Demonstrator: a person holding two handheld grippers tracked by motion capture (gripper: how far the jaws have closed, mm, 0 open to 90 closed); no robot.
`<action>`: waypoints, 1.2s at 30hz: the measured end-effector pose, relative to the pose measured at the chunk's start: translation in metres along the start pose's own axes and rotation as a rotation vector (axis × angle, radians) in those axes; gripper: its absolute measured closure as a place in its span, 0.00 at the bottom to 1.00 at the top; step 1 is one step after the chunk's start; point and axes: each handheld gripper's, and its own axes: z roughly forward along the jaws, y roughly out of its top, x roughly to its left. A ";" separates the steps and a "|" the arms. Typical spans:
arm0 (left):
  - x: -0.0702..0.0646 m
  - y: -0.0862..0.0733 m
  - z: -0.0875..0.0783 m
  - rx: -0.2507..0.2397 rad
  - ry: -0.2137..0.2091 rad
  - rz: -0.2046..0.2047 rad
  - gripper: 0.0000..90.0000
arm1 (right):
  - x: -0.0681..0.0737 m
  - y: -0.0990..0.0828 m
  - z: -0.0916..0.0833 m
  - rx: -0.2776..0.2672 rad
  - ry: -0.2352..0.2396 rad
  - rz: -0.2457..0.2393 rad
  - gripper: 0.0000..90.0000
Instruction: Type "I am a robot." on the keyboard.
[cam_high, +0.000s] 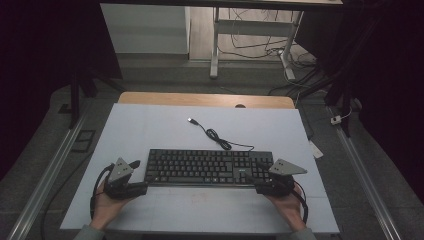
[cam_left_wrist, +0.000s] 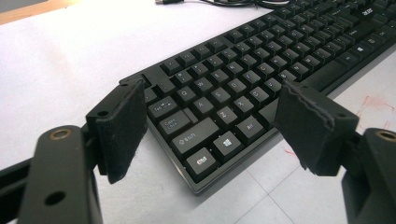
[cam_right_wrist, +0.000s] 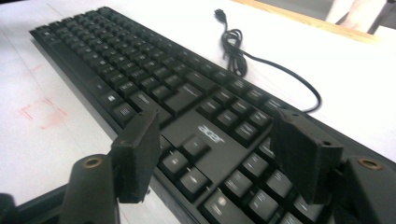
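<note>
Our left gripper (cam_high: 134, 172) spreads wide at the left end of the Acer keyboard (cam_high: 209, 167), mid-table; the right gripper (cam_high: 255, 172) gapes over its right end. It looks rigid, light: we'd pinch both edges

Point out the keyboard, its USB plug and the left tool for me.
keyboard (cam_high: 200, 166): high view, middle of the keys.
USB plug (cam_high: 191, 120): high view, cable's free end.
left tool (cam_high: 134, 175): high view, between its jaws.
</note>
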 end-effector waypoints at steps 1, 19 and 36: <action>0.000 0.000 0.001 0.000 0.000 0.001 0.29 | 0.001 0.001 0.001 -0.003 0.003 -0.003 0.42; -0.003 0.005 0.013 -0.002 -0.020 0.046 0.38 | 0.021 0.017 0.022 0.013 0.060 -0.052 1.00; -0.001 0.003 0.017 -0.013 -0.027 0.043 0.61 | 0.038 0.036 0.065 0.038 0.135 -0.091 1.00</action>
